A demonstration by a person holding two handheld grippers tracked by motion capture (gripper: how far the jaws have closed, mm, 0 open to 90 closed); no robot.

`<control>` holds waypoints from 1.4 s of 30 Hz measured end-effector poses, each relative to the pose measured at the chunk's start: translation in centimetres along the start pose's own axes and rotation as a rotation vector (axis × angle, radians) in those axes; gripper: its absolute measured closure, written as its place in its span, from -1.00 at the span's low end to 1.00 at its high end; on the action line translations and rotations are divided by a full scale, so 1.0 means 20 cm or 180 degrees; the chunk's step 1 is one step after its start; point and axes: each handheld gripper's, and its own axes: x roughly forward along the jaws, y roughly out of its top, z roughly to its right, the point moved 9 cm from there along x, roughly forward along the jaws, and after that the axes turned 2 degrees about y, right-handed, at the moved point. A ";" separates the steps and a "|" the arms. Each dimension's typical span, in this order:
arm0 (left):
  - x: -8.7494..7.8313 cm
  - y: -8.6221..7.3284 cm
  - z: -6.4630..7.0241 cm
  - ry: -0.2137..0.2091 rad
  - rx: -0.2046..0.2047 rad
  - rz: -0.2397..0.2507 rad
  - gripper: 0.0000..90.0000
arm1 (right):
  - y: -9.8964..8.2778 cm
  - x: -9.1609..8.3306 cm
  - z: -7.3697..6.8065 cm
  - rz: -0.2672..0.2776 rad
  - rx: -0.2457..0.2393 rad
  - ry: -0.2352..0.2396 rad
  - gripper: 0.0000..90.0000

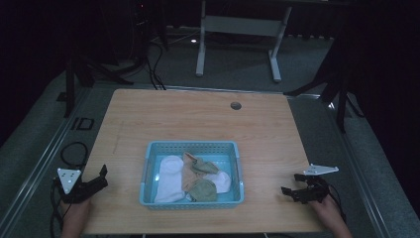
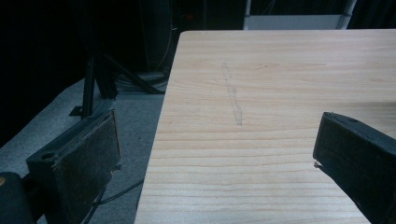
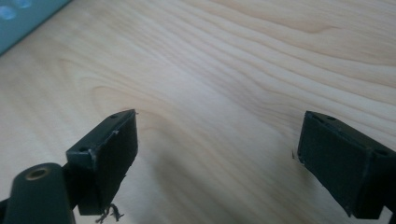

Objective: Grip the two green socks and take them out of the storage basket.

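Flanking the sock-filled basket, left gripper and right gripper gape empty.

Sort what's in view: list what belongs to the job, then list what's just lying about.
Job, as far as I can judge:
left hand-held gripper
right hand-held gripper
blue basket
white socks
green and tan socks

Just about:
grommet hole
white desk frame
floor cables

The cloths in the basket overlap — their count and kind are unclear. In the right gripper view, the basket is cut off — just a corner.
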 end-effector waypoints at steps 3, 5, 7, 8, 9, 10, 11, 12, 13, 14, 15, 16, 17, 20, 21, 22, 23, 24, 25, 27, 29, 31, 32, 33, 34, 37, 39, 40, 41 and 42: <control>0.00 0.00 0.00 0.0001 0.0002 -0.0005 -0.99 | 0.01 0.00 -0.04 -0.0127 -0.0135 0.0121 -0.71; 0.00 0.00 0.00 0.0000 0.0003 -0.0002 -0.99 | 0.02 0.00 -0.07 -0.0188 -0.0217 0.0198 -0.71; 0.00 0.00 0.00 -0.0003 0.0002 0.0001 -0.99 | 0.02 0.00 -0.08 -0.0210 -0.0248 0.0224 -0.71; 0.00 0.00 0.00 -0.0002 0.0002 0.0003 -0.99 | 0.03 0.00 -0.08 -0.0240 -0.0283 0.0258 -0.71; 0.00 0.00 0.00 -0.0001 0.0002 0.0001 -0.99 | 0.04 0.00 -0.09 -0.0277 -0.0342 0.0271 -0.71; 0.00 0.00 0.00 -0.0005 0.0004 0.0002 -0.99 | 0.05 0.00 -0.10 -0.0293 -0.0353 0.0281 -0.71; 0.00 0.00 0.00 -0.0008 0.0003 0.0000 -0.99 | 0.05 0.00 -0.10 -0.0333 -0.0383 0.0286 -0.71; 0.00 0.00 0.00 -0.0006 -0.0003 0.0000 -0.99 | 0.05 0.00 -0.10 -0.0374 -0.0431 0.0248 -0.71; 0.00 0.00 0.00 -0.0006 -0.0003 0.0000 -0.99 | 0.05 0.00 -0.10 -0.0374 -0.0431 0.0248 -0.71; 0.00 0.00 0.00 -0.0007 -0.0001 0.0002 -0.99 | 0.06 0.00 -0.11 -0.0451 -0.0467 0.0248 -0.71; 0.00 0.00 0.00 -0.0005 0.0007 0.0003 -0.99 | 0.06 0.00 -0.11 -0.0482 -0.0496 0.0228 -0.71; 0.00 0.00 0.00 -0.0005 0.0007 0.0003 -0.99 | 0.06 0.00 -0.11 -0.0482 -0.0496 0.0228 -0.71; 0.00 0.00 0.00 -0.0008 0.0008 0.0004 -0.99 | 0.06 0.00 -0.12 -0.0559 -0.0550 0.0201 -0.71; 0.00 0.00 0.00 -0.0010 0.0003 0.0008 -0.99 | 0.07 0.00 -0.14 -0.0560 -0.0625 0.0191 -0.71; 0.00 0.00 0.00 -0.0010 0.0003 0.0009 -0.99 | 0.08 0.00 -0.14 -0.0548 -0.0642 0.0178 -0.71; 0.00 0.00 0.00 -0.0007 0.0003 0.0004 -0.99 | 0.08 0.00 -0.14 -0.0565 -0.0692 0.0177 -0.71; 0.00 0.00 0.00 -0.0012 0.0002 0.0005 -0.99 | 0.08 0.00 -0.16 -0.0641 -0.0734 0.0219 -0.71; 0.00 0.00 0.00 -0.0012 0.0002 0.0005 -0.99 | 0.08 0.00 -0.16 -0.0641 -0.0734 0.0219 -0.71; 0.00 0.00 0.00 -0.0012 -0.0002 0.0002 -0.99 | 0.09 0.00 -0.17 -0.0723 -0.0776 0.0264 -0.71; 0.00 0.00 0.00 -0.0018 -0.0005 0.0006 -0.99 | 0.09 0.00 -0.18 -0.0744 -0.0784 0.0275 -0.71; 0.00 0.00 0.00 -0.0014 0.0001 0.0008 -0.99 | 0.10 0.00 -0.19 -0.0771 -0.0778 0.0302 -0.72; 0.00 0.00 0.00 -0.0017 0.0008 0.0005 -0.99 | 0.12 0.00 -0.20 -0.0768 -0.0766 0.0239 -0.73; 0.00 0.00 0.00 -0.0019 0.0002 0.0007 -0.99 | 0.12 0.00 -0.20 -0.0779 -0.0784 0.0238 -0.75; 0.00 0.00 0.00 -0.0019 0.0002 0.0007 -0.99 | 0.12 0.00 -0.20 -0.0779 -0.0784 0.0238 -0.75; 0.00 0.00 0.00 -0.0017 0.0001 0.0007 -0.99 | 0.13 0.00 -0.21 -0.0780 -0.0849 0.0194 -0.75; 0.00 0.00 0.00 -0.0019 0.0005 0.0008 -0.99 | 0.14 0.01 -0.24 -0.0839 -0.0851 0.0287 -0.72; 0.00 0.00 0.00 -0.0023 0.0003 0.0006 -0.99 | 0.15 0.01 -0.25 -0.0866 -0.0907 0.0277 -0.72; 0.00 0.00 0.00 -0.0021 0.0002 0.0007 -0.99 | 0.15 0.01 -0.26 -0.0872 -0.0908 0.0303 -0.72; 0.00 0.00 0.00 -0.0020 0.0002 0.0008 -0.99 | 0.16 0.01 -0.26 -0.0867 -0.0915 0.0321 -0.71; 0.00 0.00 0.00 -0.0022 0.0003 0.0009 -0.99 | 0.16 0.01 -0.26 -0.0867 -0.0915 0.0321 -0.71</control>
